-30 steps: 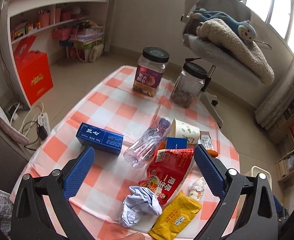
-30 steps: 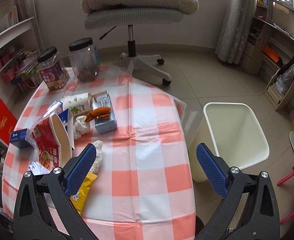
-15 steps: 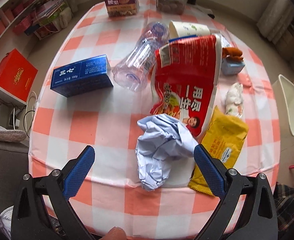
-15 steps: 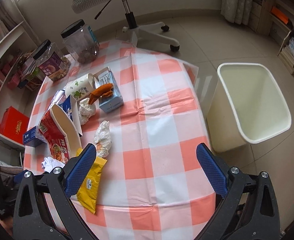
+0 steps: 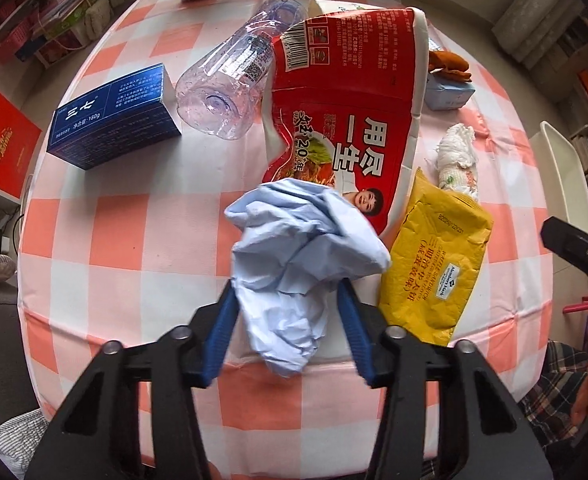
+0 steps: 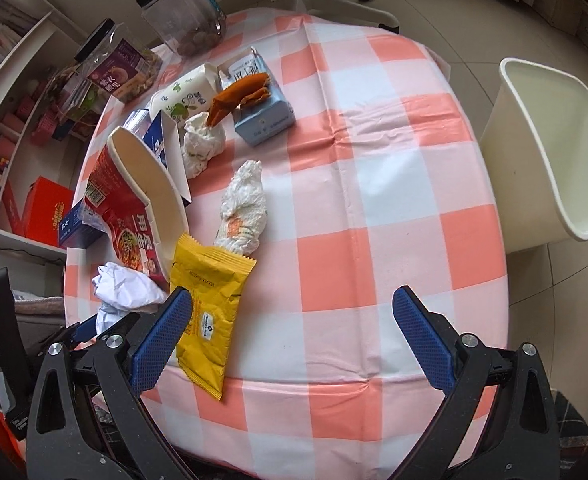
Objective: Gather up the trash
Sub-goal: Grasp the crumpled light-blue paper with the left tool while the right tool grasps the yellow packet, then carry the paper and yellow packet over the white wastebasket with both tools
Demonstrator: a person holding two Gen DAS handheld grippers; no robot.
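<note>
Left tongs [image 5: 288, 300] pinch the crumpled paper [image 5: 301, 240] — right tongs [image 6: 292, 314] gape wide, holding nothing.

Crumpled paper [image 5: 301, 248] left of wrapper [image 5: 433, 264] — on table [image 5: 134, 240].

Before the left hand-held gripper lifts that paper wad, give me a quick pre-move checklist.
1. Left hand-held gripper closed on the paper wad: ok, a finger presses each side.
2. Grip depth: cannot tell; only the wad's lower part sits between the fingers.
3. Wad free of the red noodle cup: cannot tell; it overlaps the cup's lower edge in this view.
4. Yellow packet clear of the grip: ok, it lies beside the wad.
5. Bin open: ok, it stands beside the table.
6. Right hand-held gripper free: ok, open, holding nothing.
</note>
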